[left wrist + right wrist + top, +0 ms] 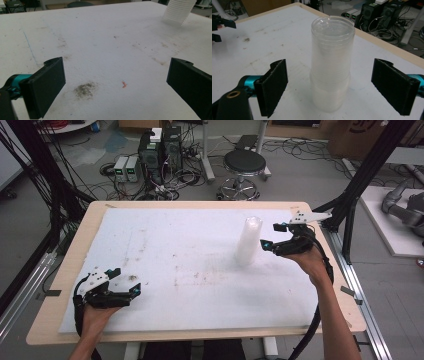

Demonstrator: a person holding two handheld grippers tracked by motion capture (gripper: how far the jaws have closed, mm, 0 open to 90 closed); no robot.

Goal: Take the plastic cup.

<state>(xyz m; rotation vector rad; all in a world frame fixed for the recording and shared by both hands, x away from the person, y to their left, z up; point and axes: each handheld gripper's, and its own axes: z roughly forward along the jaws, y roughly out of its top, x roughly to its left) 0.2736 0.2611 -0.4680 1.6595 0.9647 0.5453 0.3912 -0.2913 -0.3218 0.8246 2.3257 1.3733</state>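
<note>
A tall stack of clear plastic cups (248, 240) stands upright on the white foam sheet (190, 245), right of the middle. My right gripper (270, 235) is open just to its right, fingertips close to the stack. In the right gripper view the cup stack (332, 65) rises between the two spread black jaws of the right gripper (331, 75), touching neither. My left gripper (127, 280) rests open near the front left of the sheet. In its own view the left gripper (116, 85) has nothing between its jaws, and the cup stack (178, 11) shows far off at the top right.
The foam sheet covers most of a wooden table (345, 305), with dark smudges (85, 90) in places. Beyond the far edge are a black stool (244, 165), computer boxes (160, 150) and floor cables. A black frame post (350, 205) stands at the right corner.
</note>
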